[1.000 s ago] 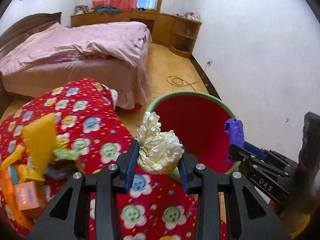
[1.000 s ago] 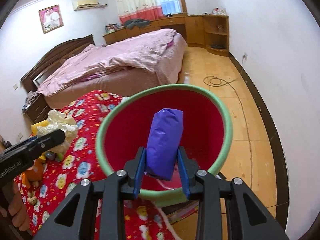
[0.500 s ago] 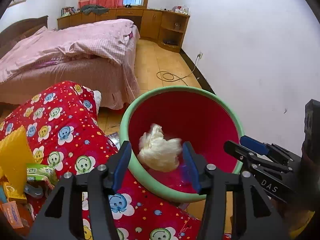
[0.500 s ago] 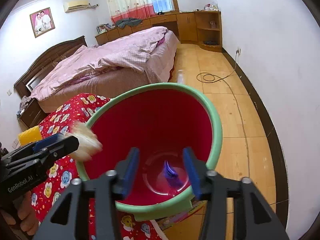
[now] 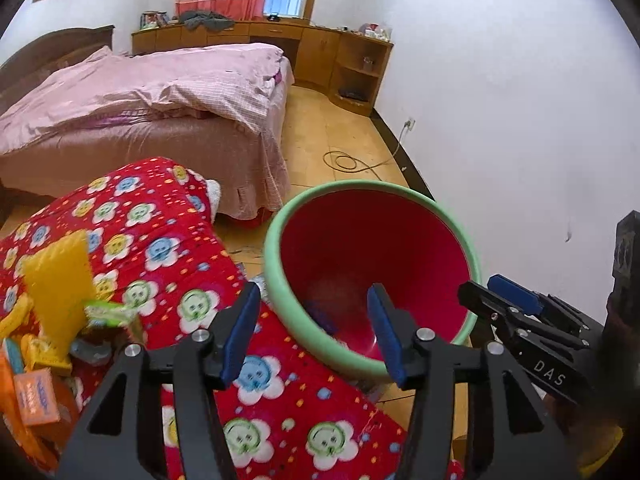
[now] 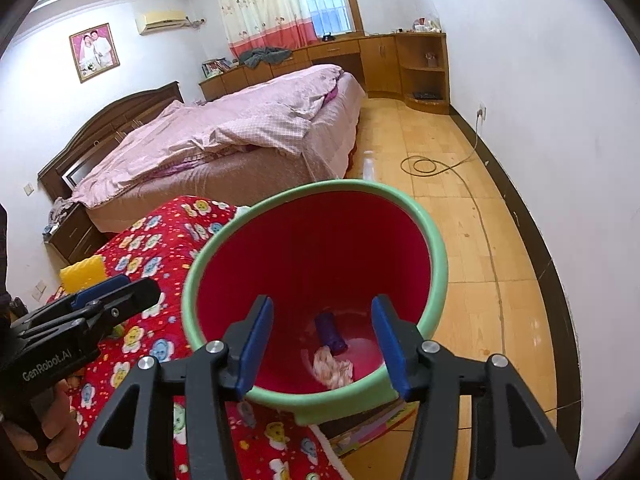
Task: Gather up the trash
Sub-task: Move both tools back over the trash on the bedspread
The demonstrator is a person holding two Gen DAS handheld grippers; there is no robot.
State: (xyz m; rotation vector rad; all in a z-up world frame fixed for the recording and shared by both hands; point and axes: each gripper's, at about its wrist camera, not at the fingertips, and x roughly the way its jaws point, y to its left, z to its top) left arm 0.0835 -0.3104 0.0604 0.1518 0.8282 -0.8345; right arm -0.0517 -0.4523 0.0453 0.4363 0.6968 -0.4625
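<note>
Blurring the bin (image 5: 276, 280) bottom, paper wad (image 6: 332, 368) partly rim-hidden

White walls (image 6: 560, 100) enclose a bedroom with a wood floor (image 6: 448, 208) edged by a dark baseboard (image 6: 520, 208). A bed (image 6: 240, 136) with a rumpled pink cover and dark wooden headboard (image 6: 116, 120) fills the middle. Wooden cabinets (image 6: 360, 60) run under a curtained window (image 6: 320, 4), ending in corner shelves (image 6: 426, 72). A framed photo (image 6: 94, 52) and an air conditioner (image 6: 162, 22) hang on the far wall. A cable (image 6: 432, 166) coils on the floor below a wall socket (image 6: 482, 112). Daylight comes through the window.
</note>
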